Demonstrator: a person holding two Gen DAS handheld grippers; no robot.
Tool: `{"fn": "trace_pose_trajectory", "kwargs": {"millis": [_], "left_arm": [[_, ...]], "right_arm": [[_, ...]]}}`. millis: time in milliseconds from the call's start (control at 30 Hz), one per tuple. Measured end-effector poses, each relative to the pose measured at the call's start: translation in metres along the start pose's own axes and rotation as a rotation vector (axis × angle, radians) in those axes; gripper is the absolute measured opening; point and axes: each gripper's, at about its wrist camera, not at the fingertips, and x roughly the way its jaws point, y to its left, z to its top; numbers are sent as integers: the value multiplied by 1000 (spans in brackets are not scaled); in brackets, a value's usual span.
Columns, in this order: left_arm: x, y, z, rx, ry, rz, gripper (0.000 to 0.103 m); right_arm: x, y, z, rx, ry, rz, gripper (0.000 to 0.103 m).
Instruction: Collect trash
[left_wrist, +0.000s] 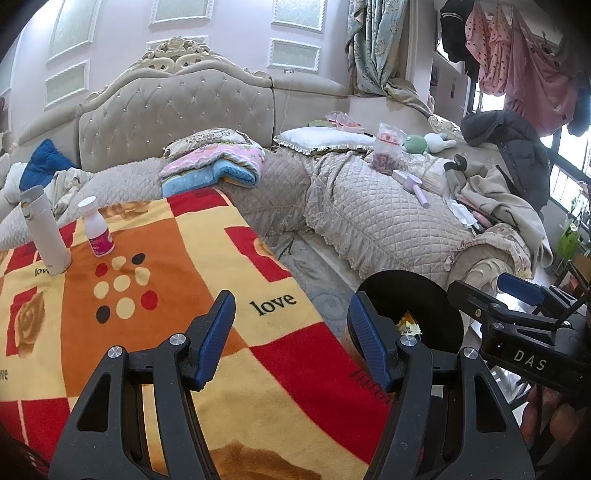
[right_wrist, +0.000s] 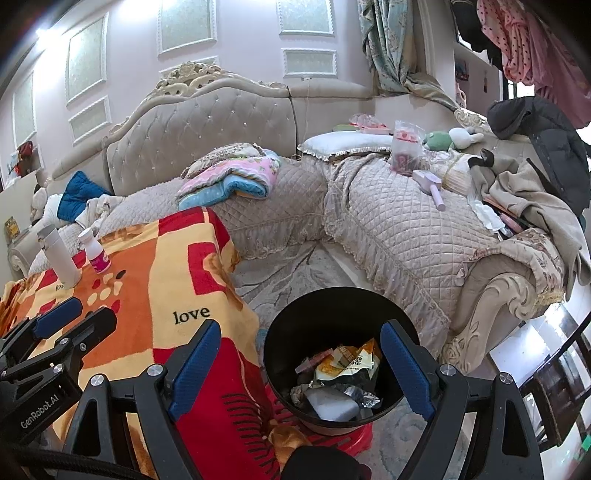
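A black trash bin (right_wrist: 369, 299) stands on the floor beside the blanket-covered table. Inside it lie crumpled snack wrappers (right_wrist: 347, 363) and a white block (right_wrist: 332, 404). My right gripper (right_wrist: 300, 326) hangs open over the bin with nothing between its fingers. My left gripper (left_wrist: 291, 299) is open and empty above the "love" blanket (left_wrist: 184, 258); the bin (left_wrist: 436, 295) sits just to its right. A white flask (left_wrist: 46, 236) and a small white bottle with a pink label (left_wrist: 96, 229) stand upright at the blanket's far left. Each view catches the other gripper at its side edge.
A quilted beige corner sofa (right_wrist: 388, 229) runs behind, strewn with a folded blanket (right_wrist: 229, 181), a bagged jar (right_wrist: 404, 147), plush toys, a lilac scoop (right_wrist: 430, 186) and heaped clothes (right_wrist: 535, 199). Something of red plastic (right_wrist: 343, 439) lies under the bin. Patterned floor shows between sofa and table.
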Motion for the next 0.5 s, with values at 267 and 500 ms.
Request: {"fn": "trace_pose_trajectory", "kwargs": {"millis": [267,500], "left_arm": [[1,-2,-1,1,2,-1,64],[1,-3,-1,1,2,0,64]], "right_arm": [[1,-2,1,2,8,-2,87],[2,-2,1,1,10,-3,87]]}}
